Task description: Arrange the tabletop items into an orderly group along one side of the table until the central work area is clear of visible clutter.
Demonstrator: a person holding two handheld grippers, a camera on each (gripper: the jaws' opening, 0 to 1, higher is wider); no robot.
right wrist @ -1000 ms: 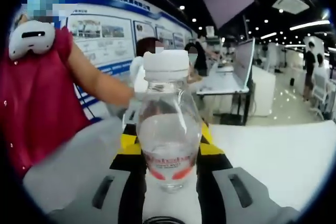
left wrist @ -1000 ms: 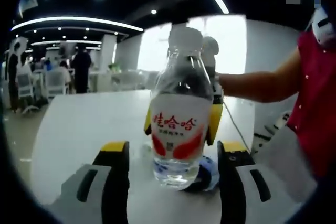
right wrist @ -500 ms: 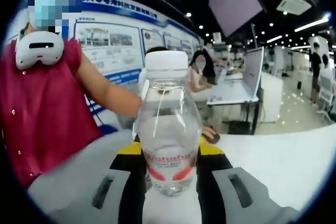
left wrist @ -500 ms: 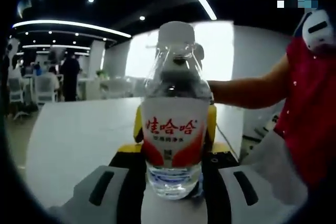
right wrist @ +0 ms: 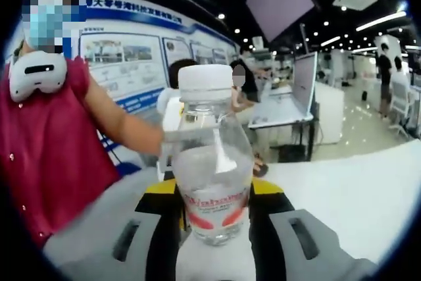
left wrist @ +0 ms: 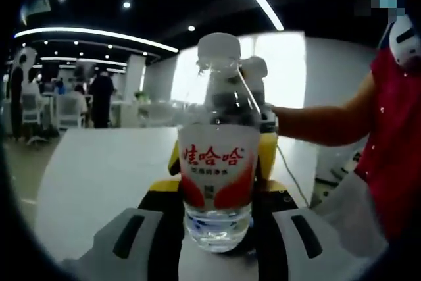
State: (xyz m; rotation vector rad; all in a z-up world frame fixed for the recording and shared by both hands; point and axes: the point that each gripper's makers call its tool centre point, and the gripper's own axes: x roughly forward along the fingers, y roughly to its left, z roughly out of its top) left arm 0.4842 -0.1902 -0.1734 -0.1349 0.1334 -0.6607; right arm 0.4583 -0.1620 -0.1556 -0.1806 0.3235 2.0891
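Clear plastic water bottle with white cap and red-and-white label [left wrist: 218,182] upright on the white counter [left wrist: 92,176], pinched between your left gripper [left wrist: 216,197] jaws and your right gripper [right wrist: 213,199] jaws, your red sleeve [right wrist: 46,143] beside it, distant white office chairs [left wrist: 62,106] behind.

Left gripper [left wrist: 217,218]: both jaws rise from the bottom of the left gripper view, drawn in close against the sides of the water bottle [left wrist: 218,156], with yellow-tipped ends flanking its lower body. The jaws grip the bottle upright.

Right gripper [right wrist: 216,218]: both jaws rise from the bottom of the right gripper view, likewise closed against the same bottle from the opposite side, yellow tips at its label band.

The person's bare forearm [left wrist: 316,122] extends across the left gripper view from the right toward the bottle. In the right gripper view the other forearm reaches in from the left.
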